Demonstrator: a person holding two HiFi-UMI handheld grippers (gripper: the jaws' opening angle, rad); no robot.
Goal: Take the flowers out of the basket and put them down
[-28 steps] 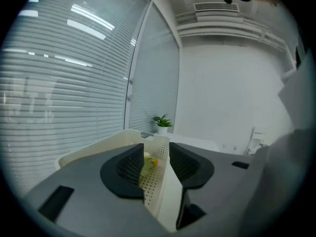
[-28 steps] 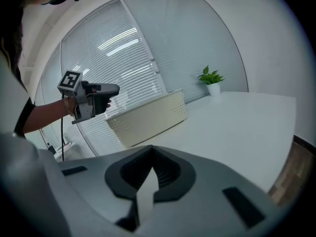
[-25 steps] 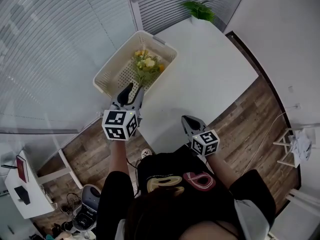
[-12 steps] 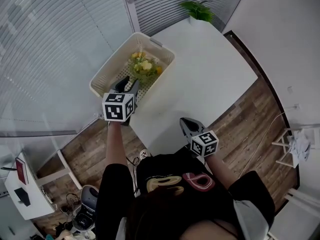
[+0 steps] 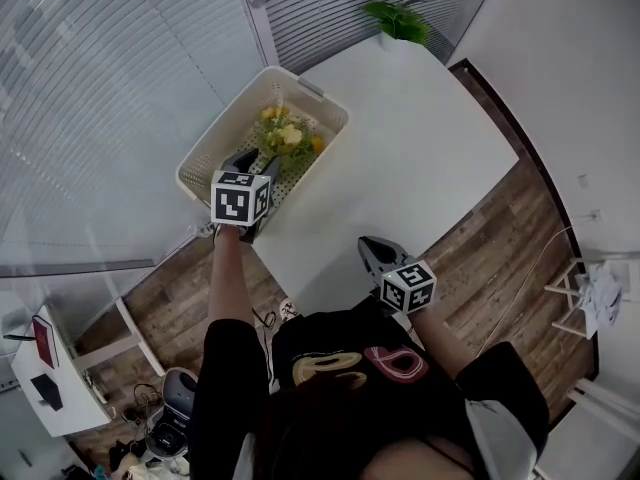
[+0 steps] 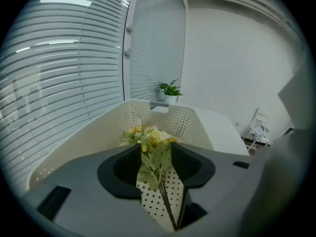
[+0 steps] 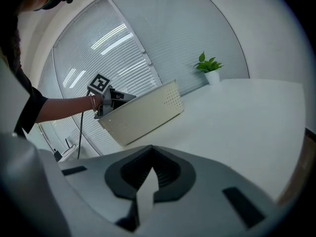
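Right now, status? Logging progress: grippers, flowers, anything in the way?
Left gripper just opening, flowers between jaws, ungripped. Right gripper shut, empty. Flowers in basket. Nothing blocking.

Top: I saw a black top [image 5: 300, 340] with a looped pink and cream print [image 5: 352, 364] on it.
Sleeves: the sleeves [image 5: 225, 363] were short and black.
Left gripper: the left gripper [image 5: 258, 163] was grey with dark pads and carried a black-and-white marker cube [image 5: 240, 198].
Right gripper: I noted that the right gripper [image 5: 370, 245] was built the same, with its own cube [image 5: 410, 286].
Wrist: I saw a thin bracelet [image 7: 92, 102].
Cable: a dark cable [image 7: 80, 132] hung below the left gripper.
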